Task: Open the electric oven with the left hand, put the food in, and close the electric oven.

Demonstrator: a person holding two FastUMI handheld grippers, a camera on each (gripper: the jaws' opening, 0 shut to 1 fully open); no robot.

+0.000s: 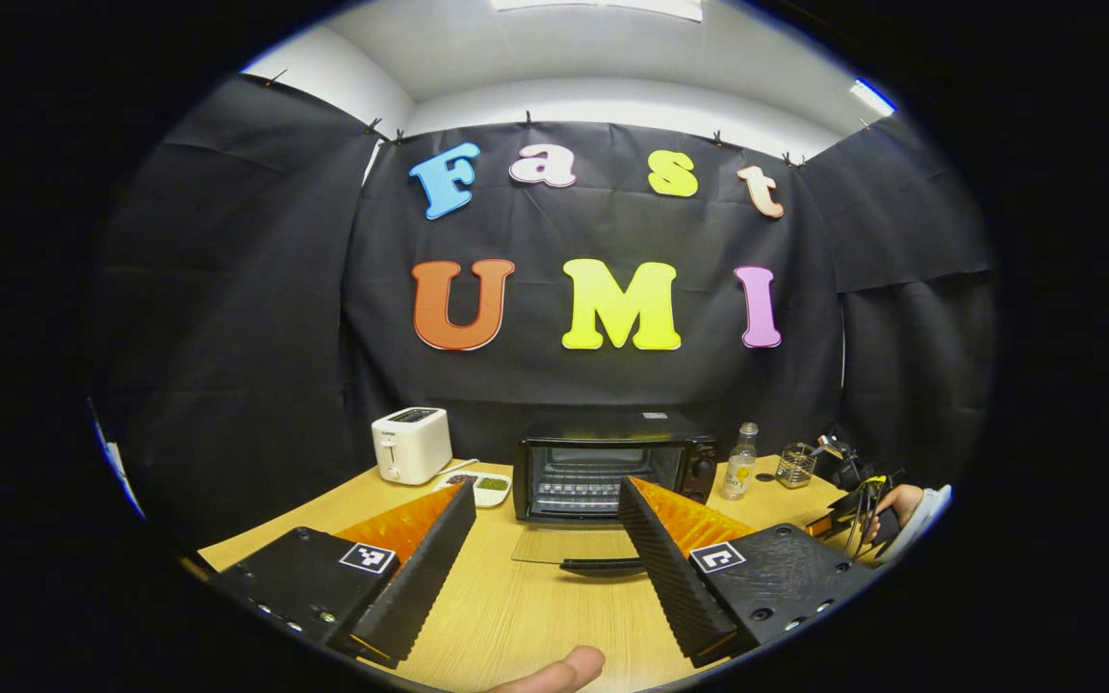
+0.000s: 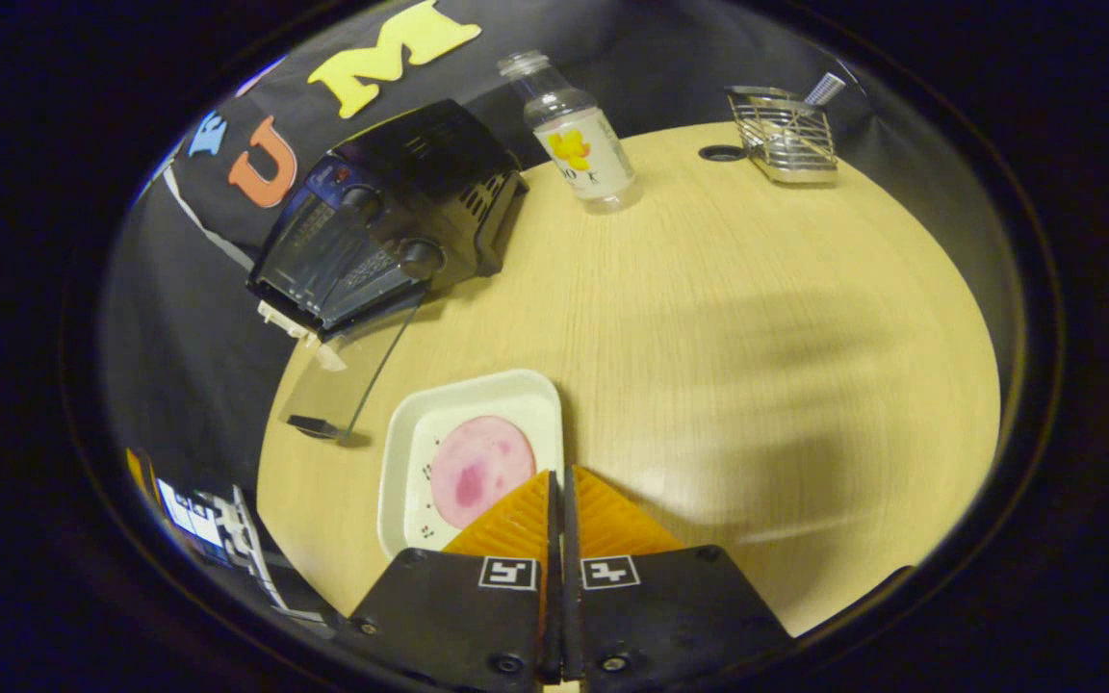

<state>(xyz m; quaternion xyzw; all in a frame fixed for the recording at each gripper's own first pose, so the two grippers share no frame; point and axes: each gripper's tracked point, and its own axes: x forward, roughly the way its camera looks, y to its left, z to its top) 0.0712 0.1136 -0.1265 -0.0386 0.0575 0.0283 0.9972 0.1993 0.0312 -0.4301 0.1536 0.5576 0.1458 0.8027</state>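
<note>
facing the oven (image 1: 612,467) in the left gripper view: door (image 1: 569,551) dropped flat onto the table (image 1: 516,616), left gripper (image 1: 547,505) spread wide with nothing between its fingers, well short of the oven. toaster (image 1: 411,443) and a small dish (image 1: 489,487) sit left of the oven, bottle (image 1: 739,462) just right of it. right gripper view: right gripper (image 2: 560,478) pinched on the rim of the white tray (image 2: 400,452) holding the pink ham slice (image 2: 480,470), tray near the open oven (image 2: 391,221); bottle (image 2: 576,135) and wire rack (image 2: 786,135) sit farther back.

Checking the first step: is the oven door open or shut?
Open: the oven has its glass door folded down flat onto the table.
</note>
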